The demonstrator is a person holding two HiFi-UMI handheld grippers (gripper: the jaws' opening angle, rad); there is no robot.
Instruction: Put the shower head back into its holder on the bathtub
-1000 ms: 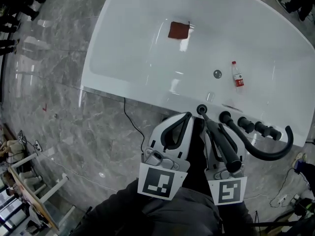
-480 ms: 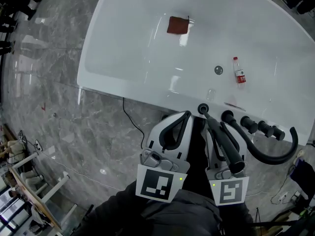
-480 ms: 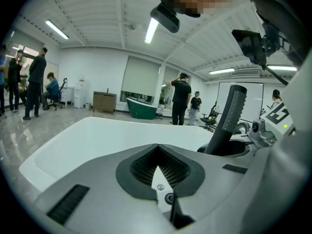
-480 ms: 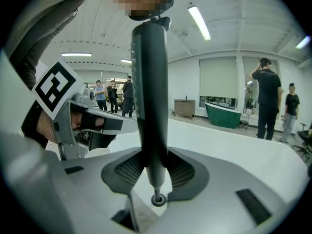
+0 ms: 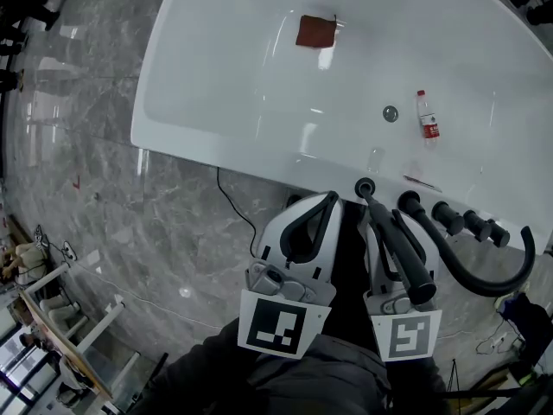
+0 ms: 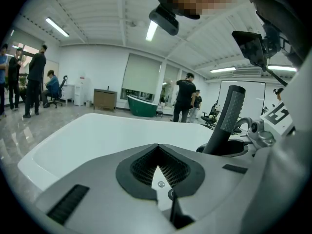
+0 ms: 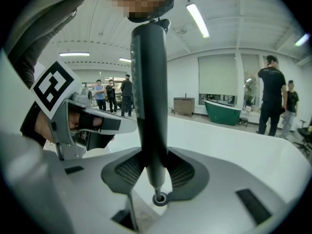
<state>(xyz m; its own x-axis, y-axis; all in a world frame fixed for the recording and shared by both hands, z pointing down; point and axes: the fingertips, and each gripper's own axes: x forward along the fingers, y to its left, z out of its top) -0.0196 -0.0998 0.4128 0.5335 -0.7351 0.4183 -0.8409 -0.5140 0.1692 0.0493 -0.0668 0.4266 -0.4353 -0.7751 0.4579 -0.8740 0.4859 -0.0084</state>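
Note:
The white bathtub (image 5: 225, 102) fills the top of the head view. On its near rim sits the holder, a small black ring (image 5: 365, 187) (image 7: 159, 199). My right gripper (image 5: 378, 210) (image 7: 152, 155) is shut on the black shower head (image 5: 399, 249) (image 7: 148, 96), gripping it low on its handle. The handle stands upright, with its thin lower end at the ring's opening. My left gripper (image 5: 327, 201) (image 6: 158, 152) hovers just left of it, shut, with nothing between its pads. The shower head's handle (image 6: 228, 118) rises at the right of the left gripper view.
Black tap knobs (image 5: 449, 219) line the rim right of the holder, and a thick black curved pipe (image 5: 484, 285) loops beyond them. In the tub lie a red cloth (image 5: 316, 31) and a small bottle (image 5: 429, 119). A thin cable (image 5: 235, 210) crosses the marble floor. People stand far behind.
Both grippers have sunk a little towards the tub's rim, the right one carrying the shower head. The tub has slid upward in the head view.

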